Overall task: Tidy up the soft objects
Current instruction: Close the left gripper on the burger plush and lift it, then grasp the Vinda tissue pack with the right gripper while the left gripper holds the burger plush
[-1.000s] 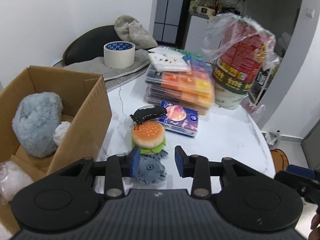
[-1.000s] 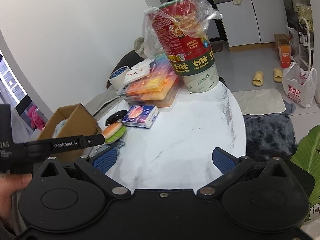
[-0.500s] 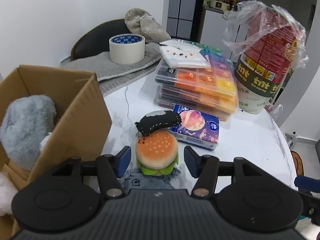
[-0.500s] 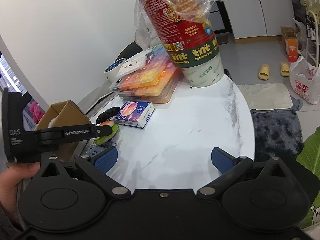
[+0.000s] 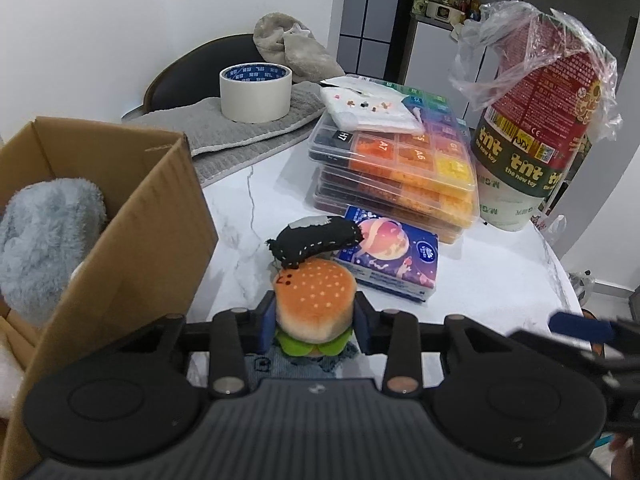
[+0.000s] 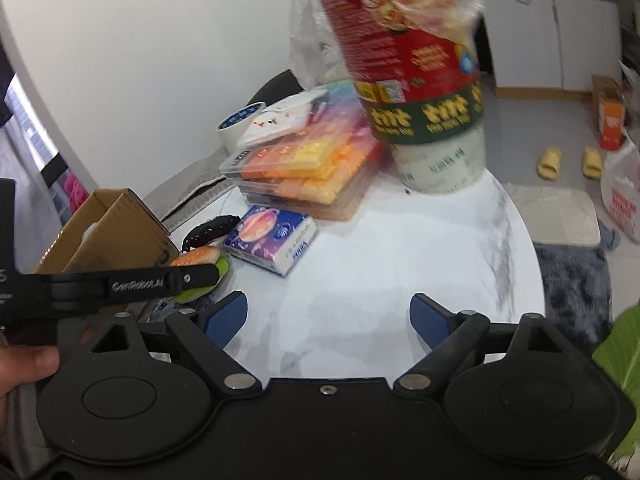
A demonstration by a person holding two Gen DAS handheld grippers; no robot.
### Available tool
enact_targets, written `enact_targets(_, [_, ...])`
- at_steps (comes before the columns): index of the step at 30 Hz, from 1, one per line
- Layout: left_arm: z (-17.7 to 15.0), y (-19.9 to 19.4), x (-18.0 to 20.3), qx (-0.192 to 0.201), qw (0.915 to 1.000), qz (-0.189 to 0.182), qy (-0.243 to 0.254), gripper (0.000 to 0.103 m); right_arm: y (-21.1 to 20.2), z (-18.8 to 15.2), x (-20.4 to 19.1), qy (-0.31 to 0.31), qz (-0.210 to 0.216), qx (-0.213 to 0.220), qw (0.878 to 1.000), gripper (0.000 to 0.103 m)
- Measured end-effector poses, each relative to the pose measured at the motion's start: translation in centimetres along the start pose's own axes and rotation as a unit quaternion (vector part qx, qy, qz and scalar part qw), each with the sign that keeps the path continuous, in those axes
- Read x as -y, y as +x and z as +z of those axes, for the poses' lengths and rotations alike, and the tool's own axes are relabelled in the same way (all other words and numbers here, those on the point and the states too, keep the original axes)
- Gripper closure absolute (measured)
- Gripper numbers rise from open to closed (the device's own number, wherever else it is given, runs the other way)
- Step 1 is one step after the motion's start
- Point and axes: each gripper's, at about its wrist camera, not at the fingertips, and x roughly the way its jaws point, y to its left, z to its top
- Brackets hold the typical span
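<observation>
Left wrist — left tool (image 5: 315, 322) clamping burger plush (image 5: 315, 303), table (image 5: 500, 280)

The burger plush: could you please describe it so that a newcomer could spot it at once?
On the white marble table, beside the cardboard box, the burger plush sits between the left gripper pads. Only it has an orange seeded bun and green lettuce.

Denim plush (image 5: 292, 362) mostly hidden under burger plush (image 5: 314, 300).

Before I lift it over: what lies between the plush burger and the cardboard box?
Only bare marble tabletop separates the plush burger, pinched in the left gripper, from the cardboard box; the left wrist view shows it.
</observation>
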Motion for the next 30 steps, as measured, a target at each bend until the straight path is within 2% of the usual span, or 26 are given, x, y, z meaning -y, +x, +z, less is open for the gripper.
enact_targets(4, [0.0, -0.5, -0.2, -0.002, 1.0000, -0.005, -0.008, 0.066, 1.1, 1.6, -1.1, -0.055, 0.014, -0.004, 0.998, 0.015])
enact_targets(6, [-0.1, -0.9, -0.1, 0.000, 0.9999, -0.006, -0.008, 0.066, 1.8, 2.3, -1.4, -0.082, 0.026, -0.010, 0.996, 0.019])
enact_targets(11, [-0.2, -2.2, 0.1, 0.007, 0.9999, -0.011, -0.011, 0.066, 3.9, 3.1, -2.9, -0.162, 0.037, -0.033, 0.986, 0.024])
enact_targets(13, [-0.3, -2.7, 0.1, 0.012, 0.9998, -0.001, -0.014, 0.066, 4.3, 3.1, -3.4, -0.186, 0.041, -0.034, 0.981, 0.026])
enact_targets(21, [-0.2, -4.6, 0.3, 0.026, 0.9993, -0.018, -0.019, 0.066, 6.3, 3.5, -4.2, -0.232, 0.045, -0.044, 0.971, 0.028])
enact_targets(30, [-0.1, -6.1, 0.3, 0.038, 0.9989, -0.025, -0.015, 0.066, 7.5, 3.6, -4.6, -0.251, 0.033, -0.045, 0.966, 0.028])
